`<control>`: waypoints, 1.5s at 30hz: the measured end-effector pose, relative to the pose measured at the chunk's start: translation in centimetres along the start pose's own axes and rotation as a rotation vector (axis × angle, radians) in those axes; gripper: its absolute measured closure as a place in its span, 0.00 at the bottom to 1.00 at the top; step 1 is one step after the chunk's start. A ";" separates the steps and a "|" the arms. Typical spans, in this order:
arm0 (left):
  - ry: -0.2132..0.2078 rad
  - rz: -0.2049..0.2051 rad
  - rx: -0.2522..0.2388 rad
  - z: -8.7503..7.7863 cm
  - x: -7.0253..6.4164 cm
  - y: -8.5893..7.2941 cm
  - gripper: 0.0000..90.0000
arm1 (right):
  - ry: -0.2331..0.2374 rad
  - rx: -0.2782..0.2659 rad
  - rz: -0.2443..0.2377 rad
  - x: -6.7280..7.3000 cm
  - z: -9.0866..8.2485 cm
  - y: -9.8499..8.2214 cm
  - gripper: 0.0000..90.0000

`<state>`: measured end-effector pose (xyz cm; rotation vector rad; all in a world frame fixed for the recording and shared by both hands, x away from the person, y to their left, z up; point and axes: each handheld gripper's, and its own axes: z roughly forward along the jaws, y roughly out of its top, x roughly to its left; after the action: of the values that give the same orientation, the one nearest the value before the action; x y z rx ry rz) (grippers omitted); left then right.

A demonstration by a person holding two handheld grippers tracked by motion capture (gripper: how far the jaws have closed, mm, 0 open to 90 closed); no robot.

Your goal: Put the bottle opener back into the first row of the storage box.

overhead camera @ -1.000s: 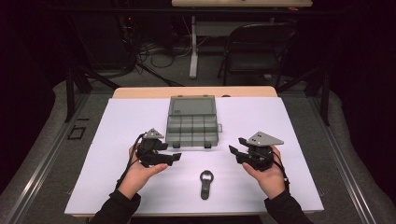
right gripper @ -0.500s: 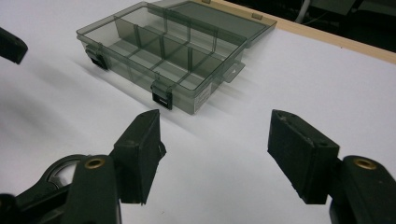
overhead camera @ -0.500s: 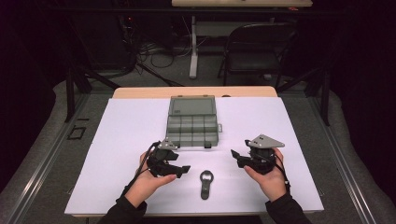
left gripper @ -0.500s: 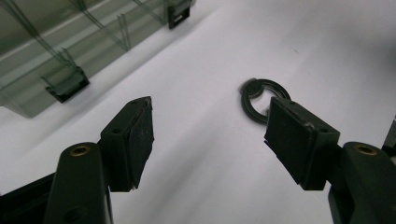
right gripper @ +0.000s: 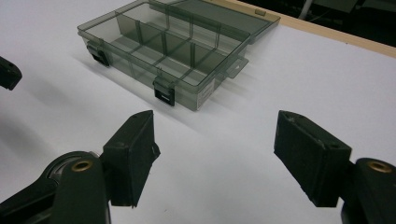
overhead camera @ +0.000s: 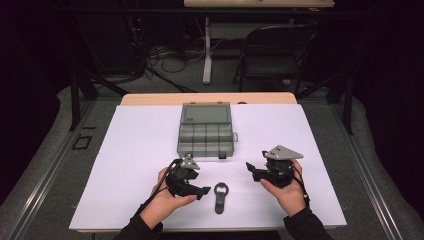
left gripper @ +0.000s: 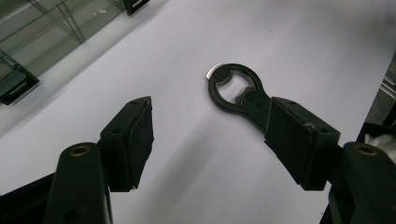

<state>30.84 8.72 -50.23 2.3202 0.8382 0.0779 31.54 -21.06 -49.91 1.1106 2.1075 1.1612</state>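
A black bottle opener [overhead camera: 220,196] lies flat on the white table cover near the front edge. In the left gripper view its ring end [left gripper: 236,88] lies just ahead, and its handle runs behind the right-hand jaw. My left gripper [overhead camera: 201,190] [left gripper: 212,116] hovers open just left of the opener, with nothing between its pads. My right gripper [overhead camera: 251,169] [right gripper: 217,126] is to the right of the opener, pointing toward the box. Its jaws have just been opening and stand open with nothing between them.
A smoky clear compartment box [overhead camera: 206,134] [right gripper: 177,46] sits at the table's middle with its lid folded back and its cells bare. A corner of the box [left gripper: 32,37] shows in the left gripper view. White cover [overhead camera: 125,150] spreads around. A folding chair [overhead camera: 272,55] stands beyond the table.
My left hand has moved right and toward the front edge, up to the bottle opener. The right gripper has stayed in place and its jaws have spread wider.
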 end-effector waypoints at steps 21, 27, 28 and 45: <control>-0.030 0.049 0.076 2.6 -3.1 0.0 0.32 | -0.008 -0.007 0.008 0.0 -0.1 0.1 0.32; -0.033 0.052 0.104 3.6 -3.8 -0.2 0.32 | -0.006 -0.008 0.005 0.1 0.0 0.0 0.32; -0.028 0.050 0.109 3.8 -3.9 -0.1 0.32 | -0.007 -0.004 0.003 0.1 0.1 0.0 0.32; 0.007 0.031 0.141 5.8 -4.5 0.1 0.28 | -0.002 -0.003 0.017 0.0 0.2 -0.2 0.32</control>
<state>28.86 2.71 -53.92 2.4665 0.8351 0.0407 31.61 -21.08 -50.14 1.1294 2.0984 1.1701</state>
